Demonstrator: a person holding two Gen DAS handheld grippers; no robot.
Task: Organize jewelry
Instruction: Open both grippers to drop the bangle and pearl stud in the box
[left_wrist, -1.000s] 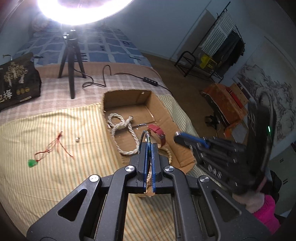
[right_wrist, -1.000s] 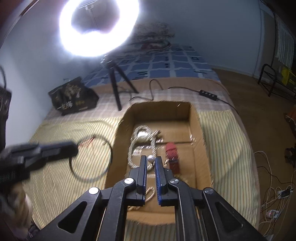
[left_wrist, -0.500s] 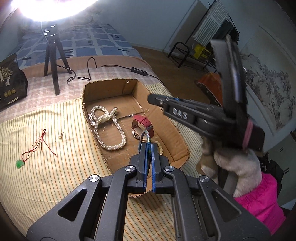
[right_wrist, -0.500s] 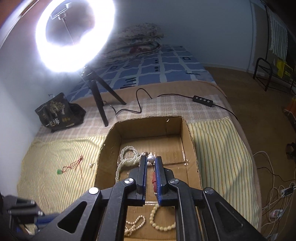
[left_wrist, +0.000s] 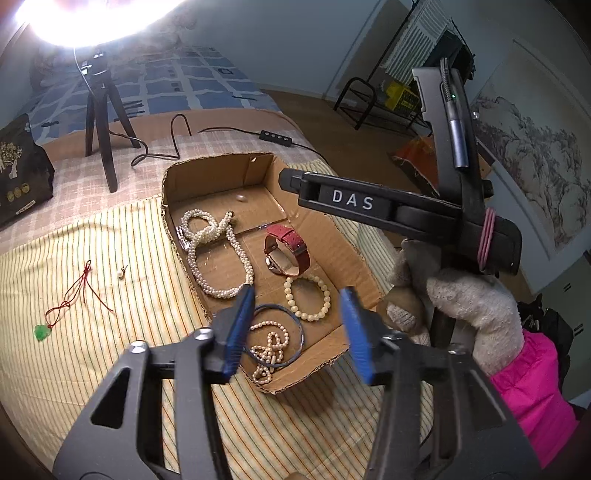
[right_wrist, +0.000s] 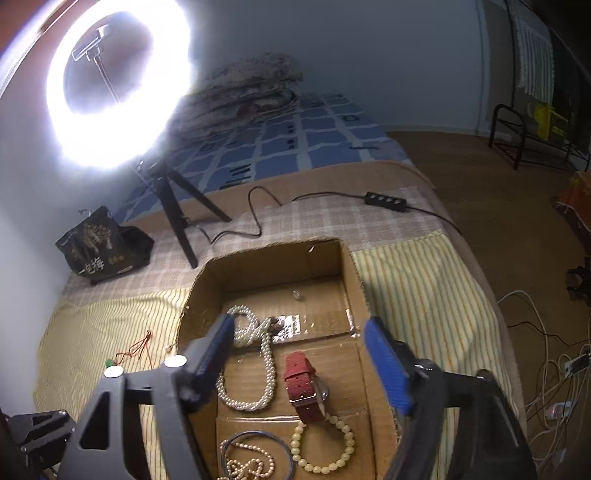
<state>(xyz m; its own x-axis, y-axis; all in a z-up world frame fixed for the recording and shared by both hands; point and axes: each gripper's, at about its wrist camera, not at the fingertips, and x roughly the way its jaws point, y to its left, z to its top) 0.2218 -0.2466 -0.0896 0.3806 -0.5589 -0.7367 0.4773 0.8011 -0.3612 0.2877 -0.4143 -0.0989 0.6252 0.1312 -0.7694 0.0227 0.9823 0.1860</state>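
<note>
A cardboard box (left_wrist: 173, 177) (right_wrist: 349, 258) lies on the striped bed cover. In it are a pearl necklace (left_wrist: 221, 254) (right_wrist: 267, 365), a red-strapped watch (left_wrist: 286, 242) (right_wrist: 301, 391), a bead bracelet (left_wrist: 306, 299) (right_wrist: 321, 446), a thin blue bangle (left_wrist: 295, 325) over a small pearl chain (left_wrist: 267, 343), and a lone pearl earring (left_wrist: 241, 198) (right_wrist: 296, 294) at the far end. My left gripper (left_wrist: 297, 330) hovers above the bangle, jaws opening, nothing between them. My right gripper (right_wrist: 303, 356) hangs over the box, jaws opening and empty. Left of the box lie a red cord with a green pendant (left_wrist: 42, 331) and another pearl earring (left_wrist: 120, 273).
A ring light on a tripod (left_wrist: 99, 122) (right_wrist: 177, 221) stands behind the box, its cable and switch (right_wrist: 386, 201) trailing right. A black bag (left_wrist: 18, 177) (right_wrist: 103, 243) sits at the back left. A gloved hand (left_wrist: 461, 306) holds the right tool. Cables (right_wrist: 546, 369) lie on the floor.
Both grippers were shut, the left on the blue bangle, the right on a pearl earring. Both have opened: the bangle lies at the box's near end, the earring at its far end.
</note>
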